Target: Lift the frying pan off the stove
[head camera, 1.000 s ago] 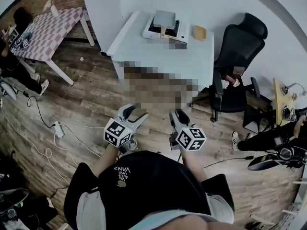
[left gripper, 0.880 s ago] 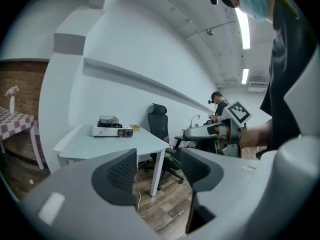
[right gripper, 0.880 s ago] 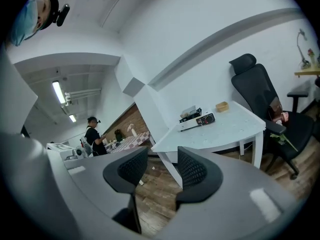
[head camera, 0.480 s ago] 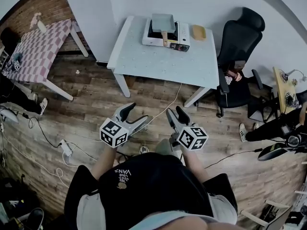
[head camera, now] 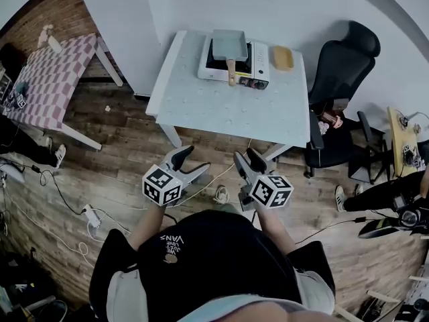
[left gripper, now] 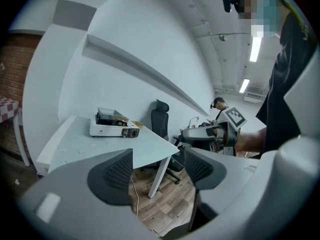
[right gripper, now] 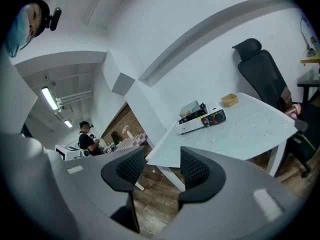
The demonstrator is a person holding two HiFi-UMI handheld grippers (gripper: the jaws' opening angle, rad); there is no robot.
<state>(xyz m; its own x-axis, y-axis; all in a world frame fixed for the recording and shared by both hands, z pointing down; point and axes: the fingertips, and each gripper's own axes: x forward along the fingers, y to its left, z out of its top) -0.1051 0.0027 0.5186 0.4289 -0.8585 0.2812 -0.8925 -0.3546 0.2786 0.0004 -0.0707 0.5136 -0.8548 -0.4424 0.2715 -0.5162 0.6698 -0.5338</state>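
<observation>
Head view puts the frying pan (head camera: 229,44) on the stove (head camera: 260,59) at twelve o'clock, at the far edge of the white table (head camera: 221,109). Its long axis runs twelve to six, with the handle pointing at six toward the person. The left gripper (head camera: 192,159) and right gripper (head camera: 247,158) hang well short of the table, their jaws apart and empty.

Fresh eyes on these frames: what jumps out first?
First, the two grippers up front: the left gripper and the right gripper are held over the wood floor, jaws apart and empty, short of the white table. At the table's far side a rectangular frying pan sits on a portable stove, handle toward the person. A black office chair stands to the table's right.
</observation>
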